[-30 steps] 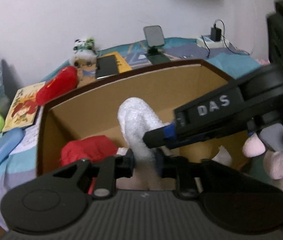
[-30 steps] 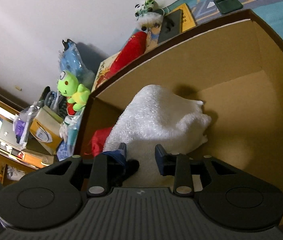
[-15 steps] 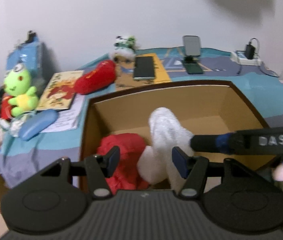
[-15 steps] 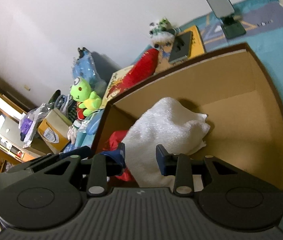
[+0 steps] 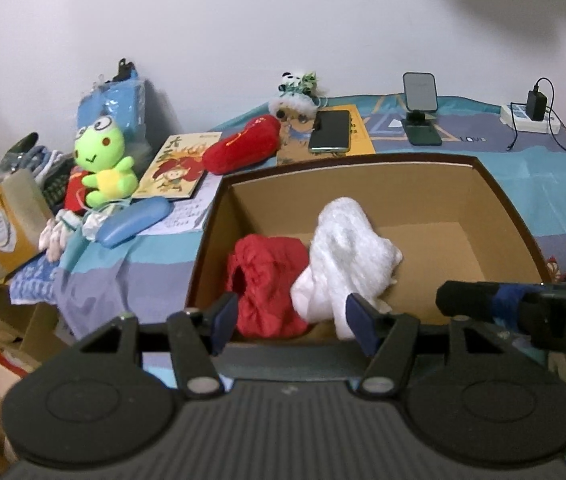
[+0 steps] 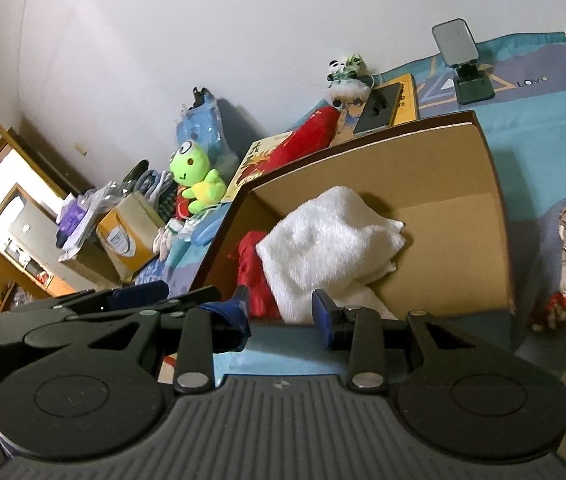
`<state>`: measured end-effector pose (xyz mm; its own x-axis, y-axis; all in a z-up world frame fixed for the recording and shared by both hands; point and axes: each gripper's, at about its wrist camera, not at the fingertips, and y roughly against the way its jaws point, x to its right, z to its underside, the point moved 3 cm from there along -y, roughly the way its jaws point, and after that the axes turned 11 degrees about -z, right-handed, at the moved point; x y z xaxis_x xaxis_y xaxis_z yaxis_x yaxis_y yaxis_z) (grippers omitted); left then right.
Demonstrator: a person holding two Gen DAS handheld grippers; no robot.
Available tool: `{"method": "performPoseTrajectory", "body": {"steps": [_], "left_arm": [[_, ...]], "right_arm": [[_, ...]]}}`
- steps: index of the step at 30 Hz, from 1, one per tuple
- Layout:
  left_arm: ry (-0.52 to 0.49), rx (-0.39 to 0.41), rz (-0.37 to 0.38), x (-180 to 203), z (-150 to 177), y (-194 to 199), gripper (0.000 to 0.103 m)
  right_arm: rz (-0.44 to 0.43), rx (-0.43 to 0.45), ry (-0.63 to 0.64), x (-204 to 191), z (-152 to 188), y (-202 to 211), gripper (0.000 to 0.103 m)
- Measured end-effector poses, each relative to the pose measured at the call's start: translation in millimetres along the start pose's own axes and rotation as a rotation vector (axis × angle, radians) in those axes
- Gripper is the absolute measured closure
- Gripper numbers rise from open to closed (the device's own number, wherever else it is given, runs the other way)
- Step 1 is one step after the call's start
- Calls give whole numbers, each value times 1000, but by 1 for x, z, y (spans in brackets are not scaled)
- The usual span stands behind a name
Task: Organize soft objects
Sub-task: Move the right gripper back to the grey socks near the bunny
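A white towel (image 5: pixel 347 248) lies crumpled inside the open cardboard box (image 5: pixel 363 192), leaning on a red cloth (image 5: pixel 267 276) at the box's left. My left gripper (image 5: pixel 291 316) hangs open above the box's near edge; the towel sits beyond its fingers, untouched. In the right wrist view the towel (image 6: pixel 323 240), red cloth (image 6: pixel 251 264) and box (image 6: pixel 423 168) show again. My right gripper (image 6: pixel 281 304) is open too, clear of the towel. One of its dark fingers (image 5: pixel 523 308) crosses the left view at the right. The left gripper's body (image 6: pixel 123 296) shows at the lower left.
Left of the box on the blue bedspread lie a green frog plush (image 5: pixel 103 160), a red plush (image 5: pixel 243 146), a book (image 5: pixel 175 168) and a blue case (image 5: pixel 135 222). Behind are a panda doll (image 5: pixel 297 96), a phone (image 5: pixel 331 130), a phone stand (image 5: pixel 421 108) and a power strip (image 5: pixel 531 118).
The left gripper opened and let go of the white towel, which now rests in the box. Both grippers drew back and up from the box.
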<state>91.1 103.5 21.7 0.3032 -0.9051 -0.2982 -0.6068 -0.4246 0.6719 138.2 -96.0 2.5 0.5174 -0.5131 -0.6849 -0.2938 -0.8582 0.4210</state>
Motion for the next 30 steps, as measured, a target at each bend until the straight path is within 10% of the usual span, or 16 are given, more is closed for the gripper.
{"method": "performPoseTrajectory", "body": {"steps": [14, 30], "left_arm": [[-21, -19, -6, 52, 33, 33, 36], [-189, -43, 255, 158, 75, 44, 36]], "right_arm": [[20, -11, 33, 12, 36, 48, 85], [167, 39, -115, 90, 84, 122, 85]]}}
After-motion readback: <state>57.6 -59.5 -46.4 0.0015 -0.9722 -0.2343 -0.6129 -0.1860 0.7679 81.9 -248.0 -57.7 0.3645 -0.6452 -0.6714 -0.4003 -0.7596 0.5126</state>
